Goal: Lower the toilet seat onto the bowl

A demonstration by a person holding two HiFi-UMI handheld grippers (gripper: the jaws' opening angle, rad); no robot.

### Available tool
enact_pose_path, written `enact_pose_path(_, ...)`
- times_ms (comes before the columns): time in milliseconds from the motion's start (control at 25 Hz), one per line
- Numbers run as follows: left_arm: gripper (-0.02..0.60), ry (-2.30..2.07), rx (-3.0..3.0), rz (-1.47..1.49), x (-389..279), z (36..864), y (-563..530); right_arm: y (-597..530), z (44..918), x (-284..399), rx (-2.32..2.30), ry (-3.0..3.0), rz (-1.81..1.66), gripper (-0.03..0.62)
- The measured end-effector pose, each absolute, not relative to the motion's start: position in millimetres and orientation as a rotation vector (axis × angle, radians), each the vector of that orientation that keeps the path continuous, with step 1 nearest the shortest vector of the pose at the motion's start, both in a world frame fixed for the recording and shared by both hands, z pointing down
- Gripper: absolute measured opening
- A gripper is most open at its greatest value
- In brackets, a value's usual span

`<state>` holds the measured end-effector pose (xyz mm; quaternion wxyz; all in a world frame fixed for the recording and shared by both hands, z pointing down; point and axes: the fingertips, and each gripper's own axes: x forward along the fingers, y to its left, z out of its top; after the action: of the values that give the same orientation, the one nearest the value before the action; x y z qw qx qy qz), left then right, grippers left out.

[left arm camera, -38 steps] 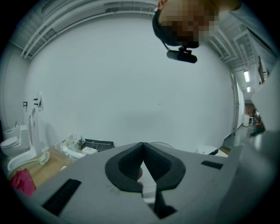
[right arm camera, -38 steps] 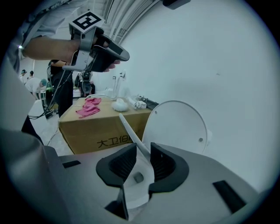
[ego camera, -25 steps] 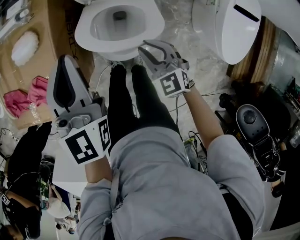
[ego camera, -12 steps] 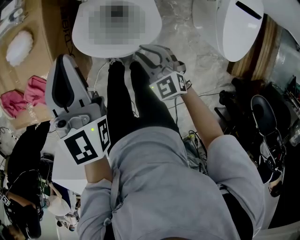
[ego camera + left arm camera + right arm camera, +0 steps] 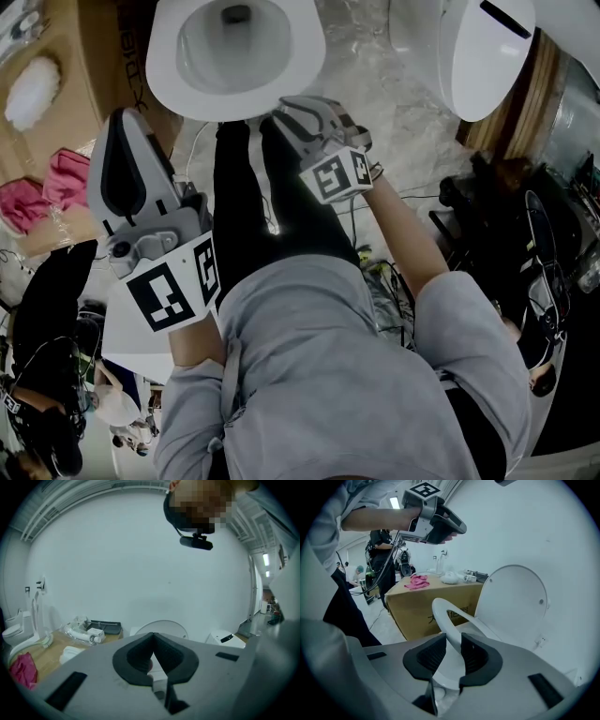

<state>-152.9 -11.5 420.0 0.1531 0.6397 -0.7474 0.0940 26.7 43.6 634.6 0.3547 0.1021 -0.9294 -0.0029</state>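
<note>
Running lengthwise away from the jaws toward the upright lid (image 5: pixel 513 599), the toilet seat (image 5: pixel 443 613) looks partly raised, its front rim pinched by the right gripper (image 5: pixel 452 645). The left gripper (image 5: pixel 152 654), pressed together and empty, hangs farther from the lid.

The head view's top edge cuts off the white oval toilet seat (image 5: pixel 171 66). My right tool (image 5: pixel 292 111) hides its near rim.

Head view looks steeply down on the toilet seat (image 5: pixel 305 56); right tongs' (image 5: pixel 452 638) view shares it close up; left tongs' (image 5: pixel 153 637) view faces a wall (image 5: pixel 117 564).
</note>
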Motion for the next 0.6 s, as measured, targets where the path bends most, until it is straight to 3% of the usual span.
enact_pose_path(600, 0.000, -2.116, 1.815, 0.295, -148.7, 448.7, -0.9, 69.6, 669.8, 34.7, 0.216, -2.363, 0.016, 0.086)
